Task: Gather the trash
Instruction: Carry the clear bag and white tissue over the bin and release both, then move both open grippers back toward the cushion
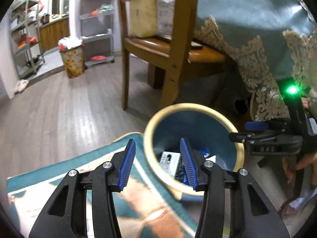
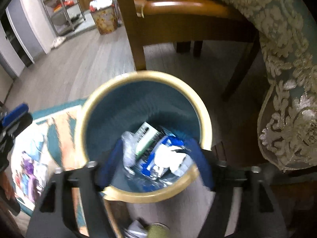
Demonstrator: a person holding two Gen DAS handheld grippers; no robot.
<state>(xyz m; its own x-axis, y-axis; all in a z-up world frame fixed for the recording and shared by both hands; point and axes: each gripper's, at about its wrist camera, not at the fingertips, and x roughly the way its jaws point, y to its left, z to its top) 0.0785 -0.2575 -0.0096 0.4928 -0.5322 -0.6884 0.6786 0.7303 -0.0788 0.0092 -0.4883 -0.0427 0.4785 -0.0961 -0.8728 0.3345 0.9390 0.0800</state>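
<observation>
Left to right: the rug (image 1: 59, 188) lies under our left gripper (image 1: 157, 161), whose jaws stand apart w/ nothing between them, hanging at the near-left rim of the trash bin (image 1: 240, 150). In the right wrist view, more bits lie on the rug at far left, likely trash left to collect, tho blurred. The bin's gold rim (image 2: 206, 123) fills the centre; inside sit a white-green carton (image 2: 147, 138), a blue-white wrapper (image 2: 168, 148) and crumpled clear plastic (image 2: 127, 150). Our right gripper (image 2: 156, 162) is spread wide right above the opening, pads clear of the trash. We judge this a drop step: best to keep both jaws apart, lift straight up so no finger clips the rim, then swing left toward the rug. The chair (image 2: 136, 39) and lace tablecloth (image 2: 287, 79) stand close on the right, so we stay clear of them.
</observation>
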